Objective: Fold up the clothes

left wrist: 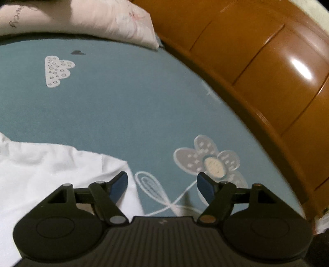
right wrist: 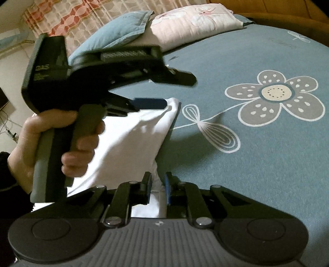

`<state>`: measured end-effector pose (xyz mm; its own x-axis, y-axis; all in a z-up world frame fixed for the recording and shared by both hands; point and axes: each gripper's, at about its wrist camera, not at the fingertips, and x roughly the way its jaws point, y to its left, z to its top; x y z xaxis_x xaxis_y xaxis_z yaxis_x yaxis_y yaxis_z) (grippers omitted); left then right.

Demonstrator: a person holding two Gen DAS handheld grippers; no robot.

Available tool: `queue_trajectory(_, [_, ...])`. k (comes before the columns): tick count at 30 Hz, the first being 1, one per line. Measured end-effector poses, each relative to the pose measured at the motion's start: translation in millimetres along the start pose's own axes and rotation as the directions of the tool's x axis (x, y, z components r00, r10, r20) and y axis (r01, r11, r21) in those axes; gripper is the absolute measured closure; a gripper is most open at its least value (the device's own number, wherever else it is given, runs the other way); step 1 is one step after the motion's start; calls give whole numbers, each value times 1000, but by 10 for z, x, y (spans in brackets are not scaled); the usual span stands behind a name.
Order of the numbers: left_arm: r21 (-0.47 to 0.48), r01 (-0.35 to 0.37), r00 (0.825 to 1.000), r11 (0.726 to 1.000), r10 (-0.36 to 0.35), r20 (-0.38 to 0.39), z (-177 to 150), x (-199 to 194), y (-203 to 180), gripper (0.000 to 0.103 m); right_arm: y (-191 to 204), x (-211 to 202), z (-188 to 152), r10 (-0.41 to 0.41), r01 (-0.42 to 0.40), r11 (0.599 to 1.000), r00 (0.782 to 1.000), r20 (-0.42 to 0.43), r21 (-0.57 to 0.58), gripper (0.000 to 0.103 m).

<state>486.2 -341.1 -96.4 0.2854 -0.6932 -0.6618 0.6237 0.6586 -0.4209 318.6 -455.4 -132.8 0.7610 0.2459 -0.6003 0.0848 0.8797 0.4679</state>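
A white garment point(left wrist: 51, 168) lies on the blue flowered bed sheet point(left wrist: 123, 102) at the lower left of the left wrist view. My left gripper point(left wrist: 162, 181) stands open over the sheet just past the cloth's edge, nothing between its blue pads. In the right wrist view the white garment point(right wrist: 127, 143) runs from my right gripper point(right wrist: 158, 182) up to a corner beside the left gripper point(right wrist: 178, 91). There the left gripper's jaws are apart, its lower pad lying against that corner. My right gripper's narrow jaws have a bunch of the white cloth pinched between them.
A person's hand point(right wrist: 51, 133) holds the left gripper's handle. A pink pillow point(right wrist: 195, 20) and a blue pillow point(right wrist: 115, 30) lie at the bed's far end. A glossy wooden headboard point(left wrist: 267, 71) borders the sheet on the right. A patterned curtain point(right wrist: 67, 18) hangs behind.
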Motion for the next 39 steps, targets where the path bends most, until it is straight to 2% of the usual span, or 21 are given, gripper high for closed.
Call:
queue_trajectory(4, [-21, -54, 998, 998, 55, 19, 88, 86, 70, 29, 25, 11, 15, -7, 7, 1000, 1000, -3, -7, 86])
queue_trajectory(6, [-62, -56, 998, 997, 58, 27, 155, -12, 120, 29, 19, 15, 19, -3, 3, 1000, 1000, -4, -3, 85])
queue_trajectory(9, [-68, -34, 999, 997, 37, 30, 177, -278, 171, 29, 3, 7, 17, 6, -6, 1000, 1000, -4, 3, 82])
queue_trajectory(12, [-75, 0, 1000, 997, 0, 6, 103, -462, 193, 25, 5, 0, 18, 6, -6, 1000, 1000, -5, 7, 80])
queue_trajectory(15, [-89, 33, 999, 995, -35, -24, -38, -479, 194, 25, 27, 7, 19, -3, 3, 1000, 1000, -5, 3, 79])
queue_trajectory(19, [-90, 4, 997, 996, -11, -82, -189, -248, 187, 25, 45, 17, 26, -11, 11, 1000, 1000, -6, 1, 78])
queue_trajectory(22, [-68, -20, 996, 997, 14, -91, -183, -271, 128, 25, 32, 19, 42, -4, 4, 1000, 1000, -8, 13, 75])
queue_trajectory(25, [-57, -35, 997, 998, 31, -74, -78, -551, 63, 25, 45, 10, 51, 4, -4, 1000, 1000, -10, 14, 68])
queue_trajectory(27, [-31, -61, 997, 998, 59, -55, -6, -838, 14, 25, 53, -34, 55, 14, -14, 1000, 1000, -6, 23, 54])
queue_trajectory(29, [-9, -93, 995, 996, 93, -36, 56, -1152, -27, 24, 82, -113, 68, 1, -1, 1000, 1000, 21, 9, 47])
queue_trajectory(32, [13, -170, 985, 985, 170, -27, 97, -1585, -36, 23, 149, -241, 95, -20, 22, 999, 996, 83, -24, 41])
queue_trajectory(35, [29, -243, 970, 970, 244, -18, 31, -1955, 38, 18, 228, -310, 122, -2, 8, 999, 992, 124, -50, 38])
queue_trajectory(39, [-47, -242, 970, 969, 243, 15, -185, -2231, 363, 15, 358, -265, 113, 6, 3, 996, 994, 112, -85, 35])
